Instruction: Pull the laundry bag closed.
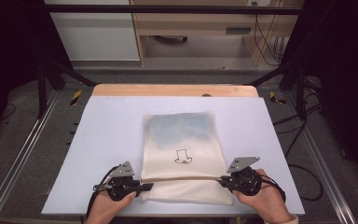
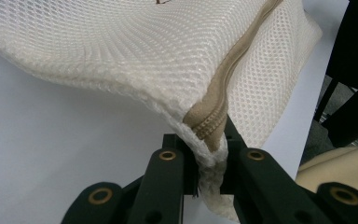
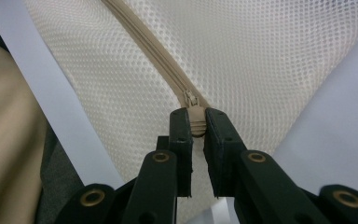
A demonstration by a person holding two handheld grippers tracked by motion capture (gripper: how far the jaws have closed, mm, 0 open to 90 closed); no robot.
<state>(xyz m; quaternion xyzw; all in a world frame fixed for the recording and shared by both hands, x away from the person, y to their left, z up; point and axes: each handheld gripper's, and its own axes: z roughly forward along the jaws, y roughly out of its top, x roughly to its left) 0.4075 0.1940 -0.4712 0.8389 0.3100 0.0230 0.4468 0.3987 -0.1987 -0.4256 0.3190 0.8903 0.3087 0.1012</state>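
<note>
Jaws of the right gripper (image 3: 198,122) clench the zipper pull (image 3: 195,122), those of the left gripper (image 2: 210,148) pinch the mesh laundry bag (image 1: 182,140) at its zipper's (image 1: 182,178) far end; the zipper runs straight between them along the table's (image 1: 102,140) near edge, open room leftward

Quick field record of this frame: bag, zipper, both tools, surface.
bag: white mesh bag, flat on the table, small printed mark on top
zipper: tan zipper runs across the near end, looks zipped shut
left tool: left tool shut on the bag's zipper-end corner
right tool: right tool shut on the zipper pull
surface: pale blue table
</note>
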